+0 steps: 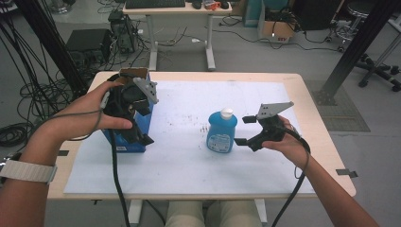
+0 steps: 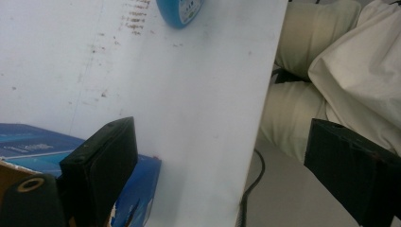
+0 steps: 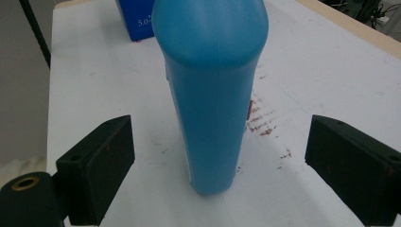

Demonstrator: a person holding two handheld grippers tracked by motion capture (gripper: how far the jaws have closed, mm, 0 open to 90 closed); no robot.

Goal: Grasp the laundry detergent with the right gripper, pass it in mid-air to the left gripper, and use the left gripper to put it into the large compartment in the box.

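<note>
Here we are at the bench [image 1: 302, 94], and the blue bottle [image 1: 222, 131] stands upright on the white sheet [image 1: 189, 165], a little toward the right edge from the middle, white cap on top. The right gripper [image 1: 241, 130] sits just beside it on the right-edge side, jaws wide apart with nothing between the pads yet; in the right gripper view the bottle [image 3: 213, 94] stands dead centre between the two black jaws, clear of both.

Over near the left edge, the left gripper [image 1: 142, 135] hangs above the blue box [image 1: 125, 144], and the left gripper view shows those jaws standing wide as well, gripping nothing, with the box [image 2: 137, 189] down below one jaw.

Now, the bottle: smooth plastic, flat-sided, and it looks full, so I'd reckon it has some weight and a slick skin. The walls will likely give a little under a squeeze. The safest hold, to my eye, is across the narrow faces at mid-body, below the shoulder, where the sides run straight. Too high and it may slip off the taper; too low and it may tip.
</note>
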